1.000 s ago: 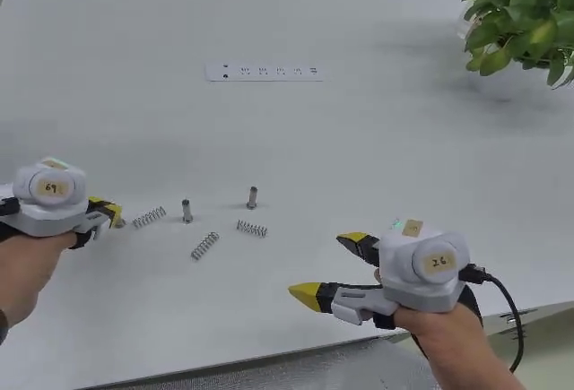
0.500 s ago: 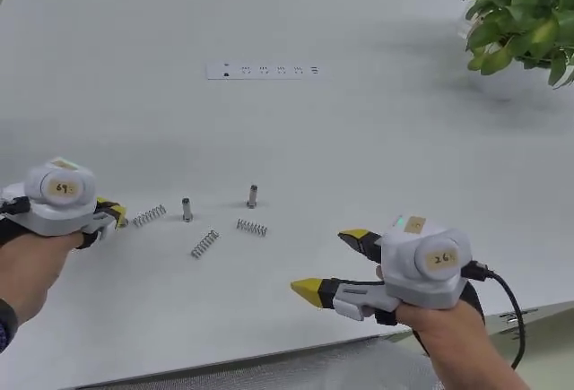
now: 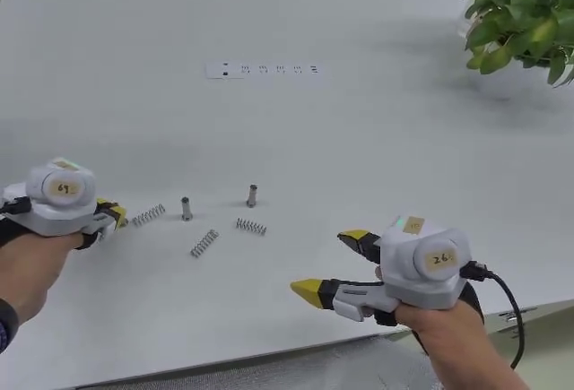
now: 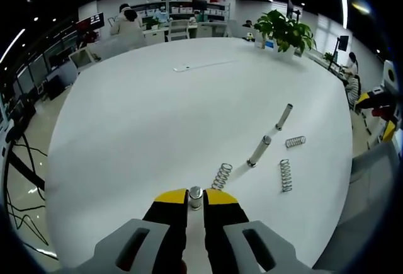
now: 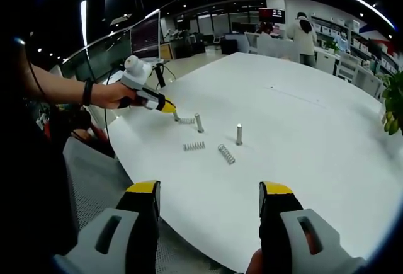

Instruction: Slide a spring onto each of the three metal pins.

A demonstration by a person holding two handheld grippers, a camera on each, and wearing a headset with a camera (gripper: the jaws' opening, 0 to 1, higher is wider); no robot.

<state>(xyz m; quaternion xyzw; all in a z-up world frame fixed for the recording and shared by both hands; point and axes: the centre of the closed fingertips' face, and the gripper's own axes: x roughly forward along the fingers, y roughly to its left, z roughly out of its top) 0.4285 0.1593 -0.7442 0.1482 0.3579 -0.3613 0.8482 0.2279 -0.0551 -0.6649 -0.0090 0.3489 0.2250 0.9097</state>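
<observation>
White tabletop [image 3: 359, 184]: left hand-held gripper [image 4: 196, 199] clamps an upright pin [image 4: 196, 193], right hand-held gripper [image 5: 209, 189] gapes empty; best thread the nearest spring [image 4: 221, 176] straight down.

The left gripper [image 3: 115, 215] and right gripper [image 3: 330, 264] are white rounded shells with black jaws tipped yellow. The left's round tan label [image 3: 63, 188] reads 69, and the right's label [image 3: 439, 261] reads 26. A black cable [image 3: 491, 277] leaves the right one. A dark wristband [image 5: 87, 91] circles the left wrist.
</observation>
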